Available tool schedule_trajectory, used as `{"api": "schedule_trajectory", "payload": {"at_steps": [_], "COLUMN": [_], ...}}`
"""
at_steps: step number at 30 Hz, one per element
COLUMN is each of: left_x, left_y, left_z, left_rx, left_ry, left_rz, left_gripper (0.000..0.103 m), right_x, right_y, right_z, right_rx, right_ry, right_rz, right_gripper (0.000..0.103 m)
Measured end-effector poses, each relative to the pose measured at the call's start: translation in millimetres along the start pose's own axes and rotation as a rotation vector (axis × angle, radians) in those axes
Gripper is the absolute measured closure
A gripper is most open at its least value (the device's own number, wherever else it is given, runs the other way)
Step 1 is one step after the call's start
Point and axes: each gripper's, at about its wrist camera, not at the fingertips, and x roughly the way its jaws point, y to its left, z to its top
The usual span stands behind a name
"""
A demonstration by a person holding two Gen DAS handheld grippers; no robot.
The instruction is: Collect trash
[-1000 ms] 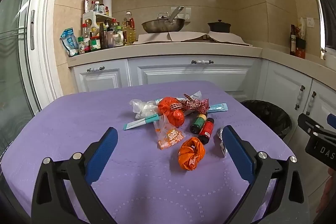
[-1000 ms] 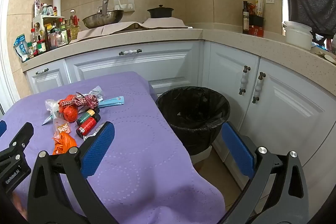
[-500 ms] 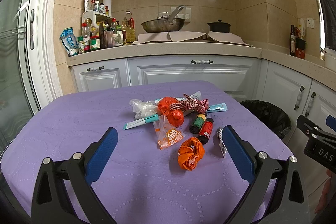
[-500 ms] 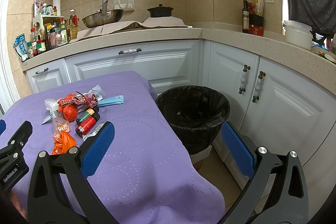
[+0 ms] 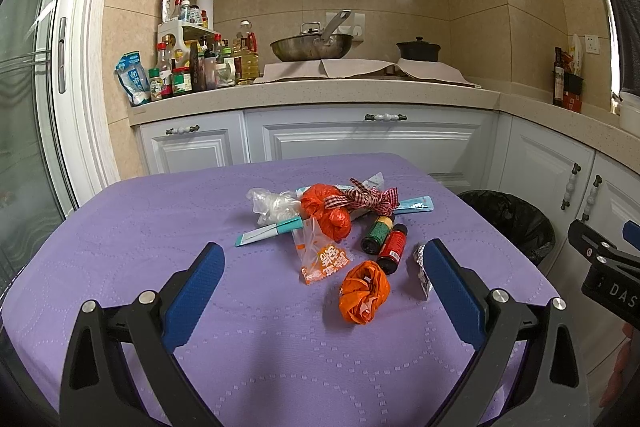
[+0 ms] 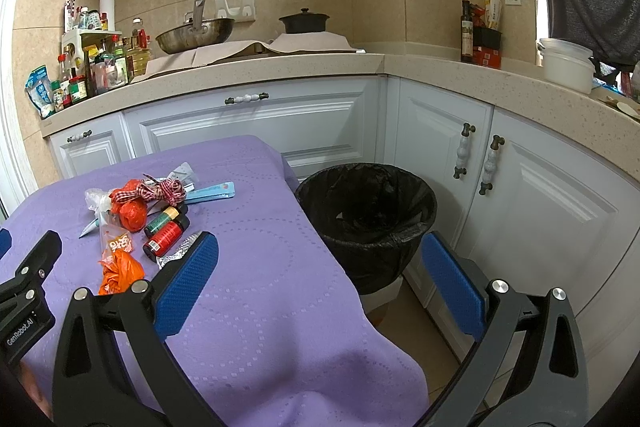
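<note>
Both grippers spread wide, holding nothing: left gripper (image 5: pixel 320 273) above the table (image 5: pixel 140 227) facing the trash pile (image 5: pixel 332 227), right gripper (image 6: pixel 320 273) aimed toward the bin (image 6: pixel 366 211) beside the table. Best to start with the nearest orange wad (image 5: pixel 363 291): lower straight over it, straddle, pinch gently, lift clear of the bottles (image 5: pixel 384 237), then carry to the bin.

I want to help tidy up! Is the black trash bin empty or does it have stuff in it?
It looks empty. The right wrist view looks down into the trash bin and shows only the black liner; the very bottom is too dark to be sure.
</note>
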Motion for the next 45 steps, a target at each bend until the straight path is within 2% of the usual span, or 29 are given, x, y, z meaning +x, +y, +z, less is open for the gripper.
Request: {"api": "schedule_trajectory", "payload": {"at_steps": [45], "left_x": [1.6], "left_y": [-0.1], "left_z": [-0.6], "left_rx": [-0.001], "left_ry": [0.006], "left_rz": [-0.001], "left_gripper": [0.006], "right_x": [-0.4], "right_y": [-2.2], "right_z": [2.7], "right_rx": [0.001], "right_ry": [0.004], "right_rz": [0.0], "right_gripper": [0.003]}}
